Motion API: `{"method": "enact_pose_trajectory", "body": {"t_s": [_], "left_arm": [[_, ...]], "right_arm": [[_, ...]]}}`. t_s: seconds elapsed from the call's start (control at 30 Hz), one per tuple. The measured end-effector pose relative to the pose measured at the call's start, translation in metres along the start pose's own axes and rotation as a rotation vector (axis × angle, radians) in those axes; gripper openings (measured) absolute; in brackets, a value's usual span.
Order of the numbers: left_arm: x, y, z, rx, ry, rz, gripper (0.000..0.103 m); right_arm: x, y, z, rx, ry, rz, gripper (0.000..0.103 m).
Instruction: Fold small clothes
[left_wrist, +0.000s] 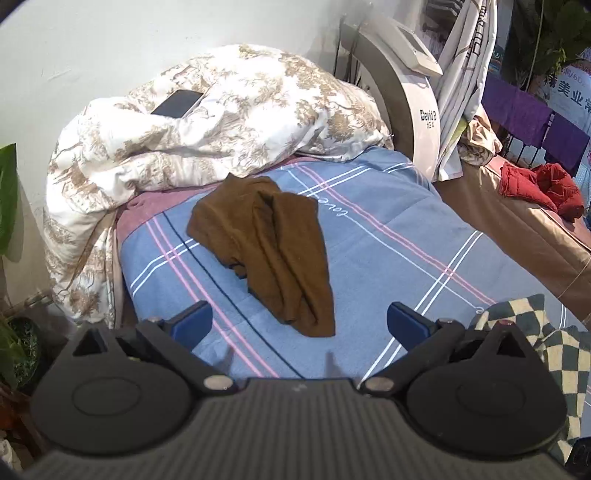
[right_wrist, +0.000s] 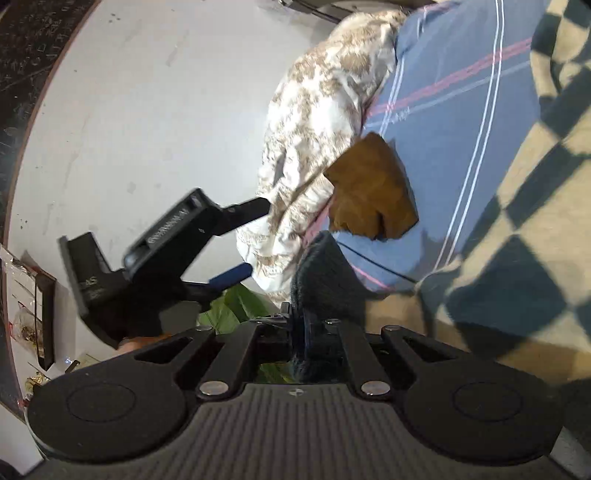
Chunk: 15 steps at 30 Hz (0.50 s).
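A crumpled brown cloth (left_wrist: 269, 247) lies on the blue plaid bedsheet (left_wrist: 388, 258). My left gripper (left_wrist: 299, 325) is open and empty, hovering just in front of the cloth's near end. In the right wrist view my right gripper (right_wrist: 314, 328) is shut on a dark blue-grey fuzzy cloth (right_wrist: 325, 280) at the bed's edge. The brown cloth (right_wrist: 373, 192) lies beyond it on the sheet. The left gripper (right_wrist: 243, 240) shows there too, open, to the left of the bed.
A floral duvet (left_wrist: 207, 122) with a phone (left_wrist: 177, 103) on it is heaped at the bed's far end. A checkered blanket (left_wrist: 546, 339) lies near right. A red garment (left_wrist: 539, 188) lies on the brown bed beyond. Green plant leaves (left_wrist: 9, 192) are at left.
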<state>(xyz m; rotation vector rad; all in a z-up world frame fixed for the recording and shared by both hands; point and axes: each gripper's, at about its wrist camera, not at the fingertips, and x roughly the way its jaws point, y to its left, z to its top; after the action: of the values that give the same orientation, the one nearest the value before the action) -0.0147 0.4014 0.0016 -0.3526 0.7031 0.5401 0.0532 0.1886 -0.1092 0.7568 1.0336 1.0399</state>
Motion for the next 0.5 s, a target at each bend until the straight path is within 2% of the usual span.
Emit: {"method": "enact_pose_trajectory", "body": {"t_s": [0.03,0.07,0.13,0.2,0.23,0.3,0.33,0.4,0.47,0.5], "left_arm": [[0.004,0.0,-0.003,0.002,0.02,-0.008,0.103],[0.009,-0.002,-0.007,0.01,0.038,-0.023,0.103],[0.02,-0.016,-0.02,0.024,0.075,-0.065,0.103],[0.029,-0.037,-0.036,0.044,0.125,-0.16,0.103],[0.033,-0.05,-0.043,0.05,0.159,-0.217,0.103],[0.041,-0.077,-0.059,0.072,0.218,-0.314,0.103],[0.045,-0.091,-0.066,0.095,0.244,-0.348,0.103],[0.048,-0.116,-0.081,0.142,0.281,-0.382,0.103],[0.05,-0.136,-0.094,0.187,0.311,-0.396,0.103],[0.05,-0.142,-0.099,0.205,0.321,-0.4,0.103]], "right_arm": [[0.0,-0.002,0.003,-0.04,-0.013,-0.106,0.041],[-0.008,-0.003,0.004,-0.103,-0.047,-0.198,0.048],[-0.038,-0.002,0.005,-0.272,-0.158,-0.368,0.071],[-0.073,-0.008,0.003,-0.394,-0.265,-0.547,0.084],[-0.087,-0.018,0.007,-0.427,-0.275,-0.644,0.092],[-0.108,-0.037,0.006,-0.443,-0.231,-0.833,0.095],[-0.115,-0.046,0.004,-0.452,-0.212,-0.887,0.095],[-0.127,-0.057,-0.006,-0.487,-0.172,-0.925,0.094],[-0.124,-0.057,-0.012,-0.539,-0.124,-0.943,0.094],[-0.119,-0.054,-0.016,-0.589,-0.106,-0.969,0.09]]}}
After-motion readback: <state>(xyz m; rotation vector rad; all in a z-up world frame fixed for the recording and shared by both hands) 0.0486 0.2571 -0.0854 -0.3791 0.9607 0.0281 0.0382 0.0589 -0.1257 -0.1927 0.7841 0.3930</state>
